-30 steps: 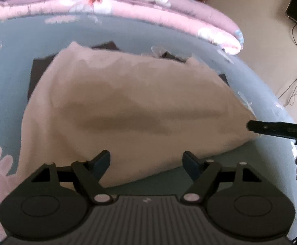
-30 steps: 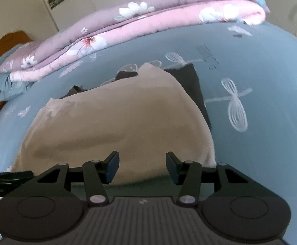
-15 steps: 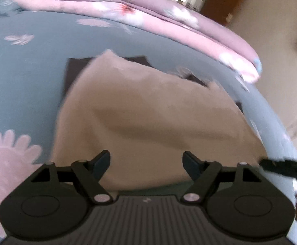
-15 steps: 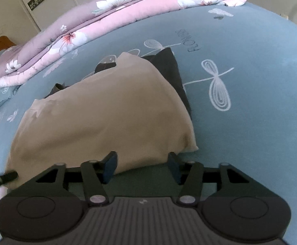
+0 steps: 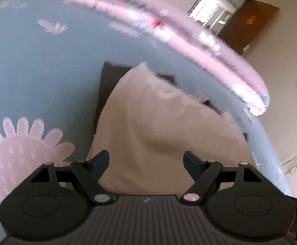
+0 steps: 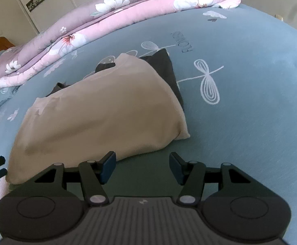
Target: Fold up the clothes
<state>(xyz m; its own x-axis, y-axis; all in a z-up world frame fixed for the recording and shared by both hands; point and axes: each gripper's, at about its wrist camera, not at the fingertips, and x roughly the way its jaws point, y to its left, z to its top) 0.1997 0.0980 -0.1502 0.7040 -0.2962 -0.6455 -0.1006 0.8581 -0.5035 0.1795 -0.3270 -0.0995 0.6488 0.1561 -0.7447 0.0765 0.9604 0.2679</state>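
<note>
Beige garment folded on the blue bedsheet, both grippers empty

Beige garment (image 6: 99,110) lies folded in a rough rectangle on the blue bedsheet (image 6: 250,112), resting on top of a dark garment (image 6: 165,67) whose edges stick out past its far corner and along its right side. In the left wrist view, which is blurred, the same beige garment (image 5: 168,134) fills the centre, with the dark garment (image 5: 107,81) peeking out at its far left.

Left gripper (image 5: 147,160) hovers over the near edge of the beige garment with its fingers spread wide and nothing between them. Right gripper (image 6: 142,168) sits just short of the beige garment's near right corner, over bare sheet, its fingers likewise wide apart and empty.

Beyond the beige garment, a folded pink floral quilt (image 6: 128,14) lies across the far side of the bedsheet. A white dragonfly print (image 6: 209,87) marks the sheet to the right of the beige garment.
</note>
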